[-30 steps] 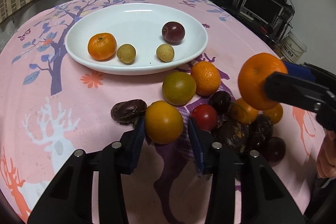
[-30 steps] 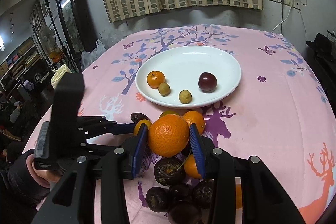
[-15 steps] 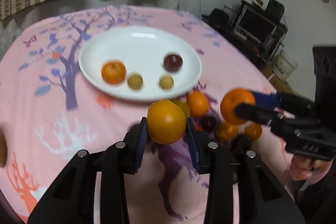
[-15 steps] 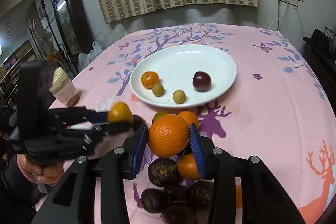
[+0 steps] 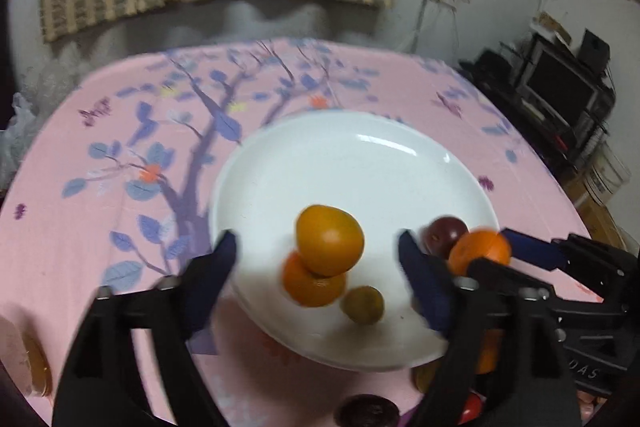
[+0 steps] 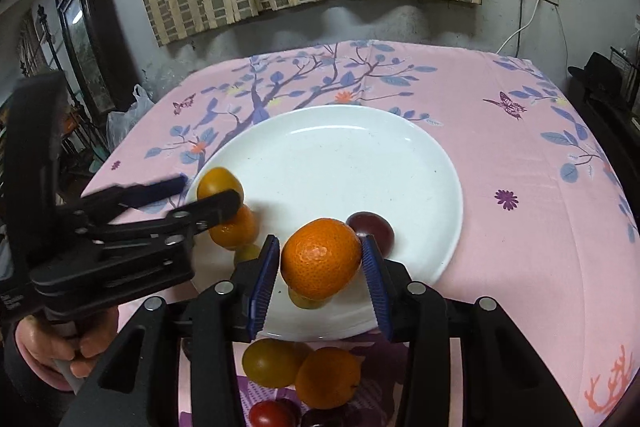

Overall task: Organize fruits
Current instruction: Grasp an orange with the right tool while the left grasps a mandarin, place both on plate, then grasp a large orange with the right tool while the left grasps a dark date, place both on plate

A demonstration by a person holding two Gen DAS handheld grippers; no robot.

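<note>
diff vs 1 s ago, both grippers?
Left gripper lifted the yellow-orange fruit from the pile to over the white plate, then opened; the fruit is loose. Right gripper carried its orange over the plate, still clamped. Plate fruits unmoved.

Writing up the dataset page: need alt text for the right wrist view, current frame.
The right gripper holds an orange over the near rim of a white plate on a pink floral tablecloth. At left, the left gripper is open beside a yellow-orange fruit above the plate. More fruit lies on the cloth below.
</note>
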